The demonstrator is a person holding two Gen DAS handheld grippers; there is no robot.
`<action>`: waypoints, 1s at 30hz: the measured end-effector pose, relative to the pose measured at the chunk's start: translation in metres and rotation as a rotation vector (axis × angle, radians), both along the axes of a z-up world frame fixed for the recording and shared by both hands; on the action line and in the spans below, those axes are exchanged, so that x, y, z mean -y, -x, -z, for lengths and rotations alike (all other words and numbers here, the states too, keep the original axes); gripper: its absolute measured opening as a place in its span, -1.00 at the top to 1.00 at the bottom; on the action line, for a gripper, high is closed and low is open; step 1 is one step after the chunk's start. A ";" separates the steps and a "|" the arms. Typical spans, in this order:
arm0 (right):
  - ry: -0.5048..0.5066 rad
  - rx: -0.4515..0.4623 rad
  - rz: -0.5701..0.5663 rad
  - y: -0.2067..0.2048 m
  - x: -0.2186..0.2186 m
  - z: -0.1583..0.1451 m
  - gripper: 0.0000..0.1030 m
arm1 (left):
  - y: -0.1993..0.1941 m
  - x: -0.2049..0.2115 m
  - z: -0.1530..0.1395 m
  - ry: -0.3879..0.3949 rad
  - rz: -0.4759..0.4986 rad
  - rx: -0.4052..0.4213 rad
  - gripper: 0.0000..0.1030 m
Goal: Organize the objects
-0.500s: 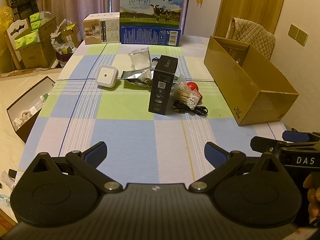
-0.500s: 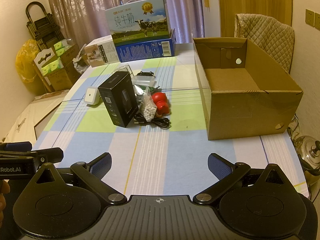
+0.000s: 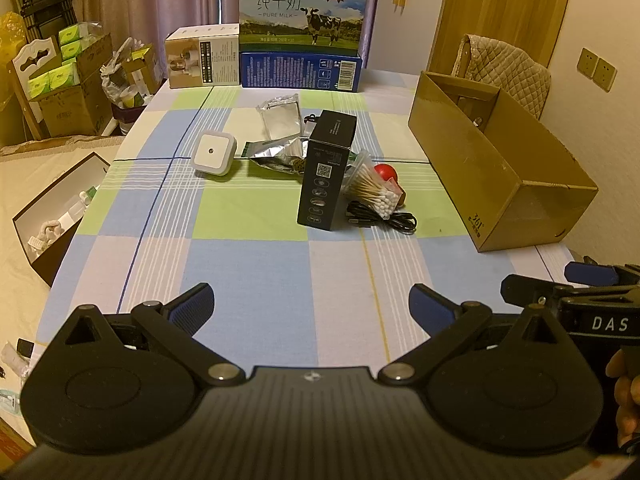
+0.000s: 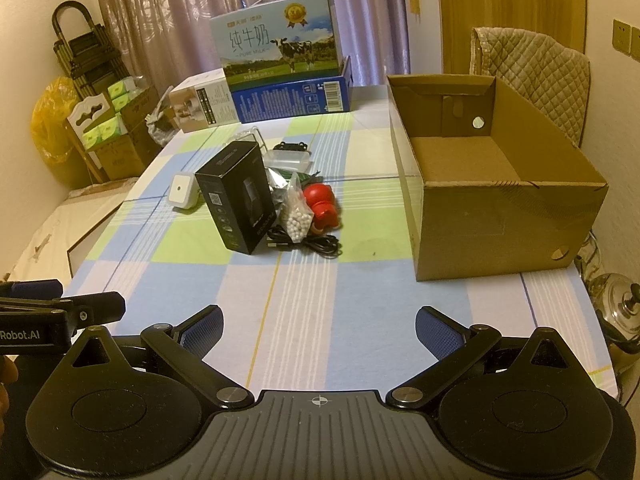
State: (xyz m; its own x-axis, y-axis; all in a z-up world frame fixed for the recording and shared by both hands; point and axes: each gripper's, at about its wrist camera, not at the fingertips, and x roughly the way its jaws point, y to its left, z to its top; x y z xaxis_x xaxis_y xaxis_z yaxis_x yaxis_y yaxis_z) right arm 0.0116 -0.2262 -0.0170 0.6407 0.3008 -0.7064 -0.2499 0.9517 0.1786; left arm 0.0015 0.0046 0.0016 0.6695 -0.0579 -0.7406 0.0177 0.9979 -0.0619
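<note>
black grippers: two, left gripper and right gripper, both spread wide, holding nothing
table middle: one black box, one cable, one swab bag
cardboard box: one, right, nothing inside

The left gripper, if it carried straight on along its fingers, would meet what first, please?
Probably the black box standing upright on the table. The left gripper is open and empty, with only bare cloth between it and the box. The cable lies slightly right of that line; depth is hard to judge.
</note>
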 end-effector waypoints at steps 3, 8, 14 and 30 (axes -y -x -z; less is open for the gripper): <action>-0.001 0.000 -0.001 -0.001 0.001 -0.002 -0.95 | -0.002 -0.001 0.000 -0.005 0.004 0.004 -0.98; 0.007 0.013 -0.019 -0.007 0.002 0.002 -0.95 | -0.009 -0.008 0.002 -0.001 0.013 0.016 -0.98; 0.007 0.022 -0.068 -0.017 -0.001 0.009 -0.78 | -0.023 -0.016 0.009 -0.010 0.020 0.022 -0.98; 0.022 0.018 -0.157 -0.072 -0.016 0.042 -0.36 | -0.093 -0.016 0.037 -0.026 0.182 0.083 -0.85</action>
State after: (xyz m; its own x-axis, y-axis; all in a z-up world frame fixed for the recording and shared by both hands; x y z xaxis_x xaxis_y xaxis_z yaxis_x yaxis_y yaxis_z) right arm 0.0837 -0.2101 -0.0593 0.5995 0.3825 -0.7030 -0.3986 0.9044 0.1522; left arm 0.0943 0.0209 -0.0355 0.7086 -0.1652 -0.6860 0.2018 0.9790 -0.0273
